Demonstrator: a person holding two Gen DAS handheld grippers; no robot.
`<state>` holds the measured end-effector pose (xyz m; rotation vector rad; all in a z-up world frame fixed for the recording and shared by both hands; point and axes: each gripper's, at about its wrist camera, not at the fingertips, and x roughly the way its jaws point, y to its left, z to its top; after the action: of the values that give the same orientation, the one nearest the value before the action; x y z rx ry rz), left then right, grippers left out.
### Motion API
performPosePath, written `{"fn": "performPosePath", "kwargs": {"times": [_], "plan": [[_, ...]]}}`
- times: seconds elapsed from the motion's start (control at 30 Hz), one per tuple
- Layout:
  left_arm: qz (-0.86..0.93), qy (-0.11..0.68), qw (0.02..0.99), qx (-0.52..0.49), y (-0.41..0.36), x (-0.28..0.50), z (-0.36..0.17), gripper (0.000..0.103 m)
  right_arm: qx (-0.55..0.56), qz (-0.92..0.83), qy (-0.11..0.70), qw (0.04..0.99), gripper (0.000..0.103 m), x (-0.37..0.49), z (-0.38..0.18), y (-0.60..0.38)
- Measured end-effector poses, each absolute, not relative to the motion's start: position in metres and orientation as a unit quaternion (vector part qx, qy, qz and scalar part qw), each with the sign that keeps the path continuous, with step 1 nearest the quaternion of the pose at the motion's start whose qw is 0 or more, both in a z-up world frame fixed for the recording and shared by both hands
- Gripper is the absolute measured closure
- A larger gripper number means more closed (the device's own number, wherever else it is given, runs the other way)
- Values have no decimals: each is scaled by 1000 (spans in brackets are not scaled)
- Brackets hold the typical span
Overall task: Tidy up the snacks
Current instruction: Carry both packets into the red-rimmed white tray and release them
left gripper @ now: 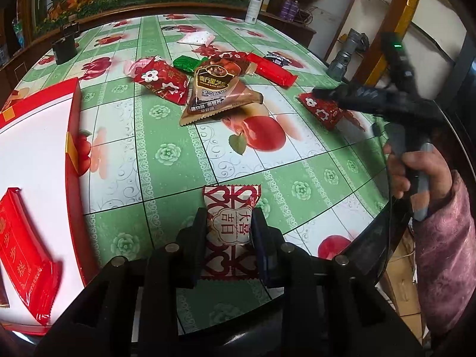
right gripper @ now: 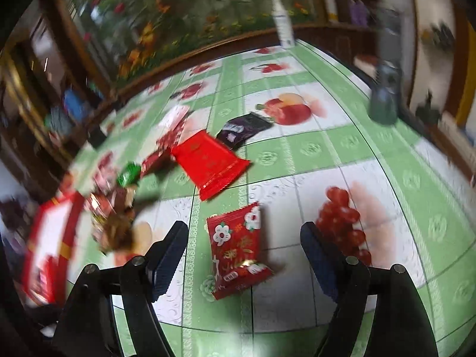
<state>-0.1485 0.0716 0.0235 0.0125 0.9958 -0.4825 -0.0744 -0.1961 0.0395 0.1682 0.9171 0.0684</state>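
Observation:
My left gripper [left gripper: 229, 223] is shut on a red-and-white heart-pattern snack packet [left gripper: 230, 208], held above the table beside the red gift box [left gripper: 38, 148]. A red packet [left gripper: 25, 255] lies in the box. My right gripper [right gripper: 244, 238] is open, its fingers either side of a red flower-print packet [right gripper: 235, 247] lying on the table; the left wrist view shows it over that packet [left gripper: 322, 110]. A pile at the table's middle holds a brown sesame pouch [left gripper: 217, 89], a red flower packet [left gripper: 160, 80], a green packet [left gripper: 186, 63] and a plain red packet [left gripper: 272, 70].
The table [left gripper: 297, 178] has a green fruit-print cloth. A white spray bottle [left gripper: 254, 6] stands at the far edge, a grey flashlight [left gripper: 345, 56] at the right edge, a black device [left gripper: 64, 46] at the far left. A dark purple packet [right gripper: 242, 128] and white packet [left gripper: 196, 38] lie beyond the pile.

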Motion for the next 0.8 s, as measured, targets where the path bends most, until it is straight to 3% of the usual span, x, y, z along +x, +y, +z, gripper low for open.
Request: {"fn": "performPosePath", "kwargs": {"times": [0.1, 0.13, 0.17, 0.3, 0.5, 0.8], "plan": [[-229, 473, 851, 1, 74, -149, 24, 77, 14, 5, 461, 887, 38, -72, 26, -177], [-228, 472, 851, -1, 75, -149, 24, 77, 0, 0, 458, 889, 59, -74, 26, -174], [-227, 472, 852, -3, 75, -149, 24, 77, 0, -1, 458, 889, 66, -76, 26, -174], [-221, 469, 855, -14, 80, -150, 24, 77, 45, 19, 460, 887, 71, -88, 27, -184], [-218, 455, 862, -35, 92, -153, 33, 77, 221, 123, 446, 858, 86, -101, 30, -205], [-218, 442, 869, -51, 106, -162, 44, 77, 293, 196, 431, 831, 95, -123, 25, -167]]}}
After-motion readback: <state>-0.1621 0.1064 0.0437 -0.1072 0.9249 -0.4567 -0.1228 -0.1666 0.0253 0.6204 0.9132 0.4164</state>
